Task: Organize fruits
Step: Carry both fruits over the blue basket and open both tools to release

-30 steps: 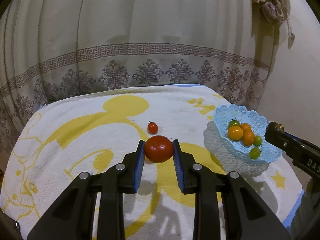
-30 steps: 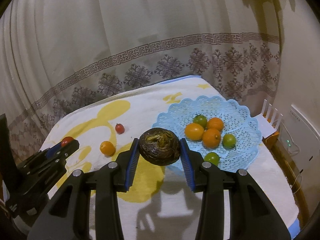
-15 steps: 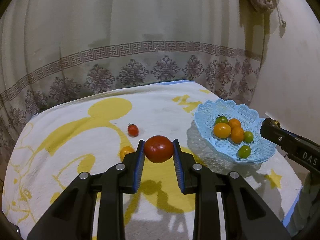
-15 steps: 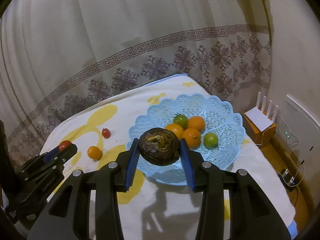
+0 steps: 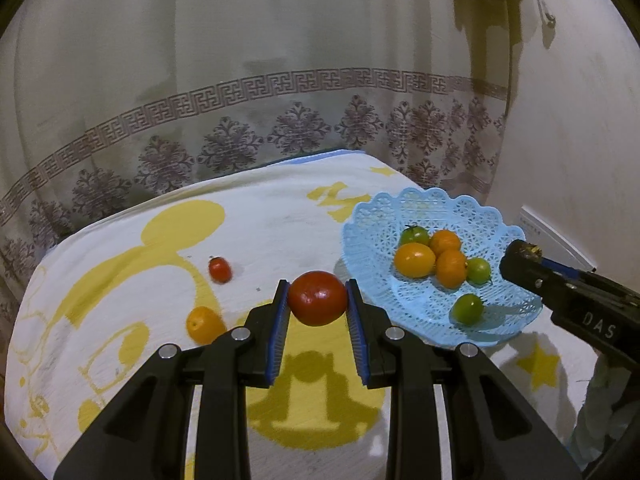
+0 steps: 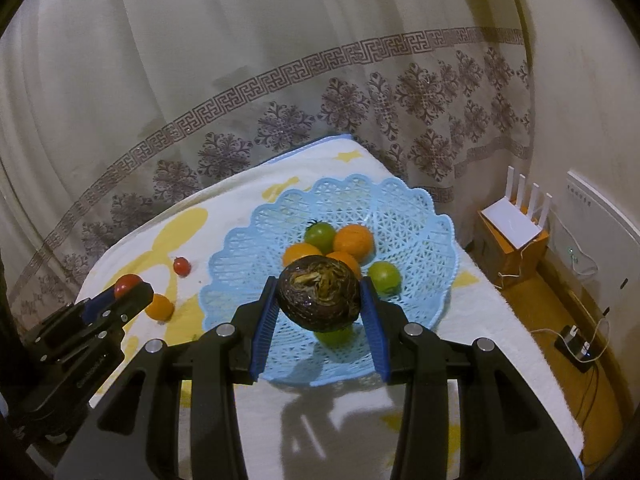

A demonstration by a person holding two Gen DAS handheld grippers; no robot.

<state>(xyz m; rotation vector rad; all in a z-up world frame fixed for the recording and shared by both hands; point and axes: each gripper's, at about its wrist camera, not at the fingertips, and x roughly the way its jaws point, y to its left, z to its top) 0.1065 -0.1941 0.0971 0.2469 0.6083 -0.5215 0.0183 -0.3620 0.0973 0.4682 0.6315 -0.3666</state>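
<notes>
My left gripper (image 5: 318, 300) is shut on a red tomato (image 5: 318, 298), held above the cloth just left of the blue lattice basket (image 5: 376, 220). My right gripper (image 6: 318, 300) is shut on a dark brown wrinkled fruit (image 6: 318, 294), hovering over the near part of the basket (image 6: 420, 216). Several orange and green fruits (image 6: 352, 240) lie in the basket. On the cloth sit a small red tomato (image 5: 220, 270) and an orange fruit (image 5: 205, 324). The right gripper's tip (image 5: 522, 258) shows at the basket's right rim; the left gripper (image 6: 128, 288) shows at lower left.
The table wears a white cloth with yellow cartoon print (image 5: 160, 240). A patterned curtain (image 5: 280, 80) hangs behind it. Right of the table, on the floor, stand a cardboard box with a white router (image 6: 516, 224) and cables with a charger (image 6: 576, 340).
Both grippers have moved right toward the basket with their fruits still held. The right one now hovers over the basket; the orange fruit has come into the left wrist view.
</notes>
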